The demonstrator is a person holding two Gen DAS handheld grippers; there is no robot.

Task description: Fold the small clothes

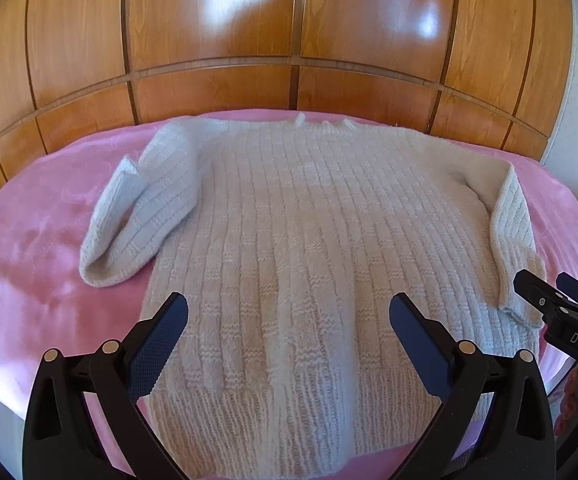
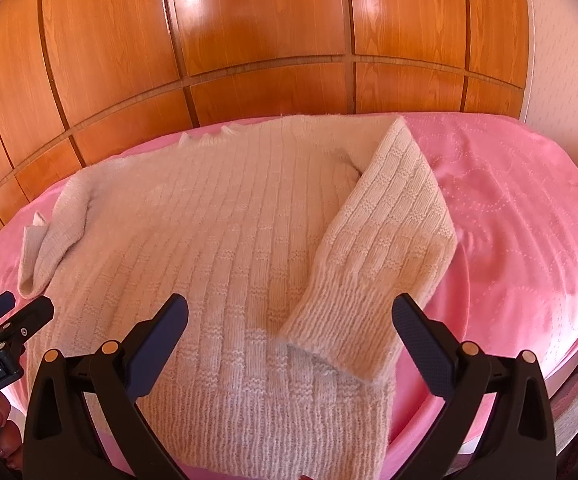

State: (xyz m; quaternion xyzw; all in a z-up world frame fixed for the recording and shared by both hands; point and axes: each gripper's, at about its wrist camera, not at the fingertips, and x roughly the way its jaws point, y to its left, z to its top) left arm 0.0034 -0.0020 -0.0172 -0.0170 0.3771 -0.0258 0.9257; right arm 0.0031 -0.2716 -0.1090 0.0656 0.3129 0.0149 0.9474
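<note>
A cream knitted sweater (image 1: 309,240) lies flat on a pink blanket (image 1: 29,248) covering the bed; its long axis runs from the ribbed hem at the bottom of the frame up to the neckline near the wooden wardrobe (image 1: 289,32) at the top; the hem points toward the camera. One sleeve (image 1: 137,216) is doubled back at the left of the left wrist view; the other sleeve (image 2: 377,248) slants down the right side of the body in the right wrist view, cuff lowest. The left gripper (image 1: 289,316) hovers over the hem, fingers spread wide, grasping nothing; the right gripper (image 2: 289,316) is likewise splayed, its fingers either side of that cuff.
</note>
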